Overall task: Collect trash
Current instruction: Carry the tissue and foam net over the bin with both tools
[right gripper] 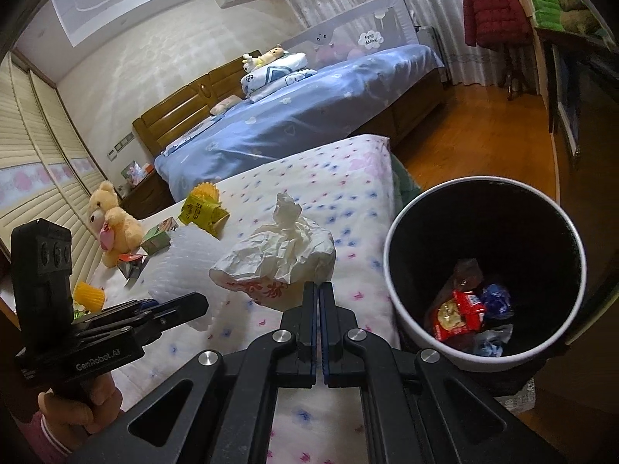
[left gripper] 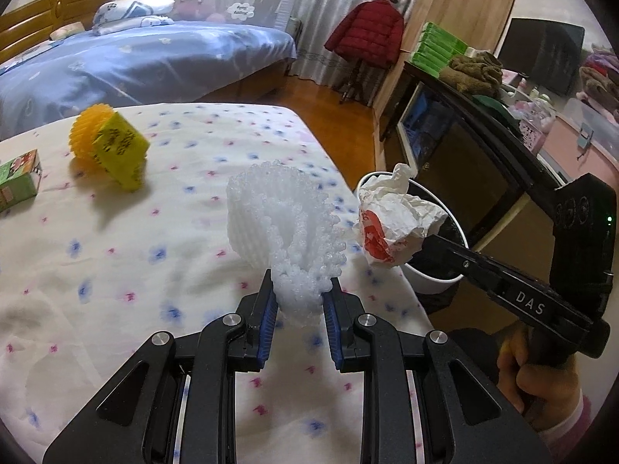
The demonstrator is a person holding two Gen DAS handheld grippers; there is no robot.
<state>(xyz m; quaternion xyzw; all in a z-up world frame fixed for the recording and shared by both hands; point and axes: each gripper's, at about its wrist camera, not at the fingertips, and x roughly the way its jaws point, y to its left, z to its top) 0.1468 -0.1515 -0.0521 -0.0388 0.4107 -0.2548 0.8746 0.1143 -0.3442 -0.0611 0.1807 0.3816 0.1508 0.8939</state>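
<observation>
Crumpled paper wrapper point(right gripper: 276, 257) pinched in right fingers point(right gripper: 309, 301), knobbly white foam net point(left gripper: 286, 232) between left fingers point(left gripper: 267, 301).

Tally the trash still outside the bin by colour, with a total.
White: 2, the foam net and the crumpled paper bag
Yellow: 3, the yellow foam net, the yellow packet and another yellow foam net
Green: 1, the small carton
Total: 6

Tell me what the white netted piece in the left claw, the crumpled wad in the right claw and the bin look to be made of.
White netted piece: soft foam mesh, matte; bubbly open lattice.
Crumpled wad: thin paper or plastic wrapper with red print; sharp creases.
Bin: probably plastic, smooth white outside, black inside.
</observation>
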